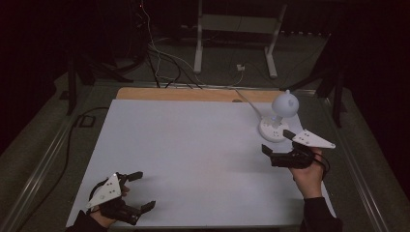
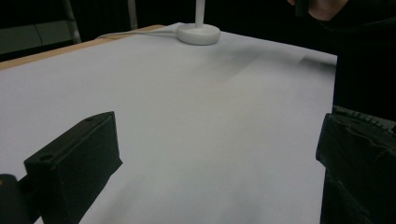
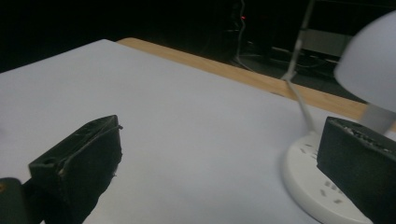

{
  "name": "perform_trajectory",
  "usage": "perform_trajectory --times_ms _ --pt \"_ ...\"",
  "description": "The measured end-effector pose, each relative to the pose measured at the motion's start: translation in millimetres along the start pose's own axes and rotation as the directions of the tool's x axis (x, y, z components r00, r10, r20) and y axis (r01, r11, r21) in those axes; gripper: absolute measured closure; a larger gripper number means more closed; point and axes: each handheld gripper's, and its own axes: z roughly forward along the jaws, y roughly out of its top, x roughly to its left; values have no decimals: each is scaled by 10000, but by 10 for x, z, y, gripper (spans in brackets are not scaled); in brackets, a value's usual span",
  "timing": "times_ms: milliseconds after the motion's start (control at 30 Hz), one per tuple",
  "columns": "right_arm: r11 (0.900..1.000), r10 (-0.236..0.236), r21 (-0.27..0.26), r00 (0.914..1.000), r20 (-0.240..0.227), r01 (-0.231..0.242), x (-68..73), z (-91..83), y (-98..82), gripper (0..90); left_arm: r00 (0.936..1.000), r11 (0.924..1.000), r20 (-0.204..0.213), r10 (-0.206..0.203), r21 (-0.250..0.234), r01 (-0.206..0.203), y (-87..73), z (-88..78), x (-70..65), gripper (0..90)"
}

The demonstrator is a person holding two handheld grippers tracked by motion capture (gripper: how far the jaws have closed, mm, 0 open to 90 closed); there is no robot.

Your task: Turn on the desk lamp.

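Observation:
A small white desk lamp with a round base and a dome head stands on the white table sheet at the back right. Its base lies far off in the left gripper view; base and head loom close in the right gripper view. My right gripper is open just in front of the lamp base, its jaws wide apart, holding nothing. My left gripper rests open near the front left corner of the sheet, with bare sheet between its jaws.
The lamp's white cable runs back over the wooden table edge to the floor. A white stand and more cables lie behind the table in the dark. The sheet's front edge runs just below my left hand.

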Motion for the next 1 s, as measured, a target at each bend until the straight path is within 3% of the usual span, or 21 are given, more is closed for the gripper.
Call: perform_trajectory --times_ms 400,533,733,1000 --pt "9982 569 118 9938 956 -583 -283 81 -73 0 10000 10000 3 -19 7 19 -1 3 0 3" --pt "9955 885 217 9877 1289 -920 -405 144 -103 4 10000 10000 18 -11 52 11 -3 3 0 3" --pt "9936 1001 344 9808 1671 -1072 -496 201 -138 4 10000 10000 5 -11 37 11 -2 0 2 3" --pt "9863 1508 335 9644 2171 -1618 -651 254 -168 0 10000 10000 30 -56 35 56 -1 2 4 3"
